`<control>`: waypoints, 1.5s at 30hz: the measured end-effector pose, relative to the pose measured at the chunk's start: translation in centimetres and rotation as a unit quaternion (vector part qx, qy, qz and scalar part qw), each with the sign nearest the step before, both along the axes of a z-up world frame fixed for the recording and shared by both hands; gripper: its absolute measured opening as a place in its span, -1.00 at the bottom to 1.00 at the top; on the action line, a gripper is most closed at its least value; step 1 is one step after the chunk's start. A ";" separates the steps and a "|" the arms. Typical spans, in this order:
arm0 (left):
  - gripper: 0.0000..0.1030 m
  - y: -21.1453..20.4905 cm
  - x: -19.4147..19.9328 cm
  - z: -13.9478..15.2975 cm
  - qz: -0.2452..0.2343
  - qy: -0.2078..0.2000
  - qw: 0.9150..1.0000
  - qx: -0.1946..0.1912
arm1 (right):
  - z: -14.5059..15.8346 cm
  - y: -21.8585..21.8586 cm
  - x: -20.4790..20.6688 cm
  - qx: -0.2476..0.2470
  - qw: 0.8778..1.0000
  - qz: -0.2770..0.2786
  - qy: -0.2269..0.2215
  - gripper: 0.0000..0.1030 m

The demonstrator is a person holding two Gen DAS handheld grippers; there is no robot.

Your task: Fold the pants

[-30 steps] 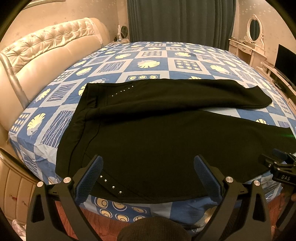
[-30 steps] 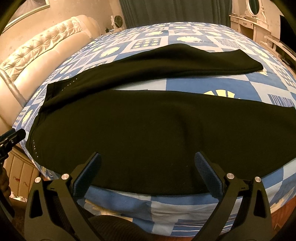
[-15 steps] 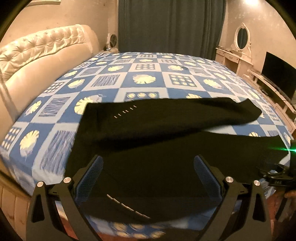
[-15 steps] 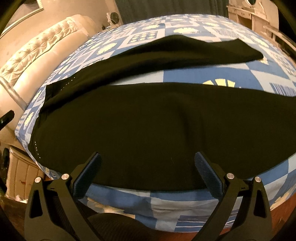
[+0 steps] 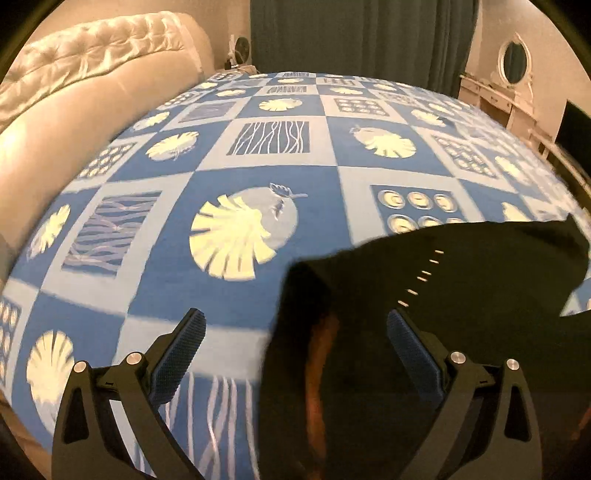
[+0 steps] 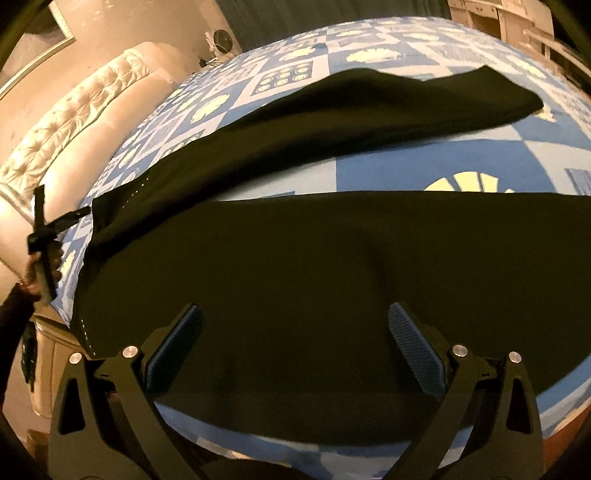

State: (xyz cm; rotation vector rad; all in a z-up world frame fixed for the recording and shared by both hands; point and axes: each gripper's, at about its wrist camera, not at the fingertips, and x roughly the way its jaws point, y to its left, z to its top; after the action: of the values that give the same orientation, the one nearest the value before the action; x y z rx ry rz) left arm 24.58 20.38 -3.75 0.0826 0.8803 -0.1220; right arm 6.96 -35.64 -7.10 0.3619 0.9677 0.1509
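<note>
Black pants (image 6: 295, 266) lie spread flat on a bed with a blue-and-white patterned sheet (image 5: 236, 192), the two legs splayed apart. In the left wrist view the waistband corner (image 5: 443, 280) with a row of small studs lies at the right. My left gripper (image 5: 295, 328) is open and empty, at the waistband's left edge; it also shows at the far left of the right wrist view (image 6: 48, 229). My right gripper (image 6: 295, 325) is open and empty above the near leg by the bed's front edge.
A cream tufted headboard (image 5: 81, 74) runs along the left. Dark curtains (image 5: 354, 33) hang behind the bed. A white dresser with an oval mirror (image 5: 513, 62) and a dark screen (image 5: 572, 129) stand at the right.
My left gripper has swung left and forward to the waistband end, so the pants now sit at its right. My right gripper has moved slightly closer over the near leg.
</note>
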 end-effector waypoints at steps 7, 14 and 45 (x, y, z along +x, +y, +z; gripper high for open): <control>0.89 1.1 3.9 -1.9 -0.019 0.028 0.999 -0.034 | -0.8 1.3 2.6 0.010 1.000 0.022 0.008 0.96; -0.74 1.9 4.8 -3.0 -0.052 0.087 0.989 -0.107 | 0.1 2.5 6.1 0.040 0.996 0.076 0.004 0.96; -0.90 3.4 5.3 -2.8 -0.050 0.064 0.981 -0.175 | 3.5 11.5 28.7 -0.189 0.914 0.359 -0.011 -0.86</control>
State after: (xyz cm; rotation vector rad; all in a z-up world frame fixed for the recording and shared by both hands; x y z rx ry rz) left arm 29.90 23.75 -6.57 -0.2115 0.9716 -0.3773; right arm 35.66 -24.13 -3.64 -0.3692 1.0468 0.6243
